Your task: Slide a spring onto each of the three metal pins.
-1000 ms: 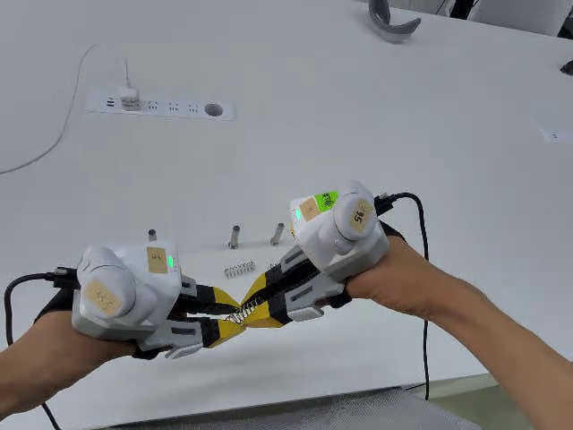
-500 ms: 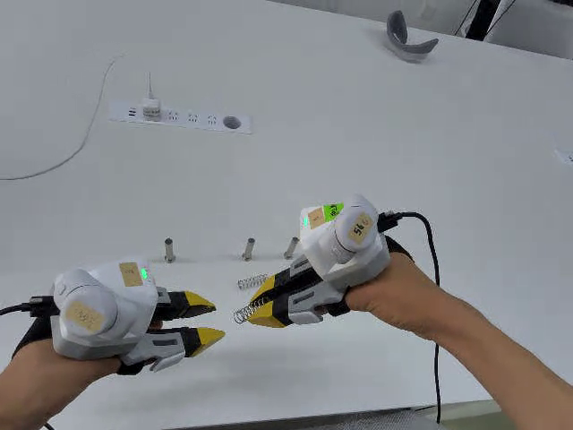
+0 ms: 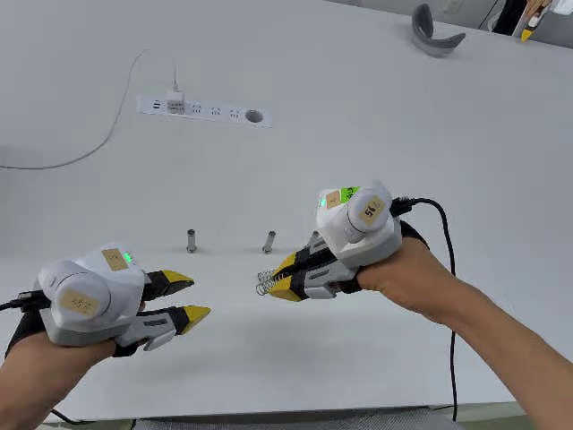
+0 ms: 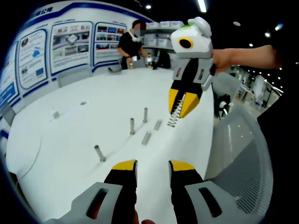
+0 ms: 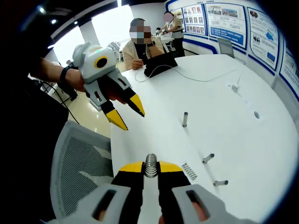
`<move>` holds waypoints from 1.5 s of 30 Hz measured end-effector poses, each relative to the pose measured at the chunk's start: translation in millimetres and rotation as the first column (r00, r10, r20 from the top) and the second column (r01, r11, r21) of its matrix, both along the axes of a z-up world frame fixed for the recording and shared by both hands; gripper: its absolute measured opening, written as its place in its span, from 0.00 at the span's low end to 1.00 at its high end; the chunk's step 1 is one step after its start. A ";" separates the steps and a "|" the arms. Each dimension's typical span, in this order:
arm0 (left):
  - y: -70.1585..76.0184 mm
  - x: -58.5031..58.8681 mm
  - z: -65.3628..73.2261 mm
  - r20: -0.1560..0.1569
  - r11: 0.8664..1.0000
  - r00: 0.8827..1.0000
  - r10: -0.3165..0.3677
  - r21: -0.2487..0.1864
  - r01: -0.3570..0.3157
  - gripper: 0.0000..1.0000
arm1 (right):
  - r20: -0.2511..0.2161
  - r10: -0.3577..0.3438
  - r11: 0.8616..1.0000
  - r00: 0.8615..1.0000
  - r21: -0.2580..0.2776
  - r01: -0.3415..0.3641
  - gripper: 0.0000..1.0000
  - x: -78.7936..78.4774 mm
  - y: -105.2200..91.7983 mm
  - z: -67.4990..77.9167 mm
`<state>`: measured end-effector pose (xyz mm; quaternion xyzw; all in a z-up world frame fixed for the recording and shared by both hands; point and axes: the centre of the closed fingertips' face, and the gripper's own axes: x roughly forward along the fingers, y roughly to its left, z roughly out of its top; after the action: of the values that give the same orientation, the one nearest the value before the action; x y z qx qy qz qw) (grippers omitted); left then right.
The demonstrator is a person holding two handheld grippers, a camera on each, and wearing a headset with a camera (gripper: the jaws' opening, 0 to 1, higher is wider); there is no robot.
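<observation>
Three short metal pins stand in a row on the white table: one at the left [image 3: 191,240], one in the middle [image 3: 269,242], and a third [image 3: 314,238] half hidden behind my right gripper. My right gripper [image 3: 277,285] hovers just in front of the row, shut on a small spring [image 3: 265,282] that sticks out past its yellow tips [image 5: 150,164]. My left gripper [image 3: 184,296] is open at the lower left with nothing between its fingers [image 4: 125,166]. A loose spring [image 5: 188,171] lies on the table near the pins.
A white power strip [image 3: 201,110] with a plugged-in cable lies at the back left, and a grey curved object [image 3: 436,34] sits far back. A mesh chair [image 5: 79,158] stands at the table's near edge. People sit at the far side of the table.
A second ago both grippers met at the spring. The left one has since opened and drawn back to the left, while the right one has carried the spring toward the pins.
</observation>
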<state>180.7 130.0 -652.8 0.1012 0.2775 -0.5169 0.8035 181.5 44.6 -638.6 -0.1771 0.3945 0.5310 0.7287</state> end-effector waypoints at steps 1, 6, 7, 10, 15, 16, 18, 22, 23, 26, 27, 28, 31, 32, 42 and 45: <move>1.3 0.7 -0.6 -0.004 1.000 1.000 0.008 -0.002 -0.008 0.29 | 0.002 0.000 1.000 1.000 -0.005 0.000 0.12 1.8 -0.5 -1.1; 9.4 7.4 -2.8 -0.007 0.999 0.999 0.045 -0.002 -0.045 0.30 | 0.002 -0.008 1.000 1.000 -0.021 0.008 0.12 11.6 -0.1 -5.1; 11.4 8.8 -2.9 -0.006 0.999 0.999 0.054 -0.002 -0.054 0.30 | -0.001 -0.008 1.000 1.000 -0.024 0.008 0.12 13.2 0.8 -5.8; 16.6 12.6 -3.7 -0.005 0.997 0.997 0.078 0.001 -0.078 0.31 | -0.002 -0.004 0.999 1.000 -0.033 0.004 0.12 17.5 2.8 -8.1; 26.5 20.1 -6.9 -0.005 0.993 0.993 0.117 0.007 -0.117 0.35 | -0.010 0.002 0.999 1.000 -0.044 -0.003 0.12 24.8 7.2 -11.1; 27.9 21.2 -7.1 -0.005 0.992 0.992 0.123 0.008 -0.123 0.35 | -0.011 0.004 0.999 1.000 -0.046 -0.005 0.12 25.8 8.0 -11.6; 31.2 23.2 -7.6 -0.005 0.990 0.990 0.139 0.009 -0.138 0.37 | -0.004 0.006 0.998 1.000 -0.055 -0.006 0.12 30.3 9.4 -12.8; 36.4 25.6 -9.2 -0.008 0.987 0.987 0.160 0.011 -0.160 0.39 | -0.003 0.013 0.998 1.000 -0.059 -0.013 0.12 37.9 13.6 -14.2; 37.5 26.2 -9.7 -0.008 0.986 0.986 0.165 0.012 -0.165 0.40 | -0.003 0.015 0.998 1.000 -0.061 -0.016 0.12 39.1 14.8 -14.3; 41.3 28.7 -11.9 -0.011 0.983 0.983 0.182 0.012 -0.182 0.41 | -0.002 0.023 0.998 1.000 -0.066 -0.023 0.12 43.8 18.4 -15.2; 42.5 29.1 -12.4 -0.012 0.982 0.982 0.187 0.012 -0.187 0.41 | -0.001 0.027 0.997 1.000 -0.066 -0.027 0.12 45.7 20.1 -15.7; 43.5 29.5 -12.8 -0.012 0.982 0.982 0.190 0.013 -0.190 0.42 | -0.001 0.028 0.997 1.000 -0.065 -0.028 0.12 47.2 21.4 -15.9; 47.6 31.5 -14.7 -0.017 0.978 0.978 0.206 0.015 -0.206 0.43 | -0.002 0.034 0.997 0.999 -0.065 -0.034 0.12 52.4 25.5 -18.4; 49.1 31.8 -15.4 -0.019 0.977 0.977 0.211 0.016 -0.210 0.43 | -0.002 0.036 0.997 0.999 -0.067 -0.037 0.12 54.8 27.3 -19.4; 62.0 36.7 -19.9 -0.038 0.967 0.967 0.254 0.029 -0.253 0.50 | 0.003 0.064 0.994 0.998 -0.091 -0.063 0.12 70.7 38.6 -27.4; 64.8 39.5 -20.8 -0.045 0.963 0.962 0.270 0.025 -0.269 0.52 | 0.001 0.064 0.994 0.998 -0.093 -0.064 0.12 75.9 41.0 -29.4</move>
<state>220.2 194.8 -673.6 0.0574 0.3127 -0.4023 0.8585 257.4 85.6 -668.0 -0.2243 0.4113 0.5349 0.7031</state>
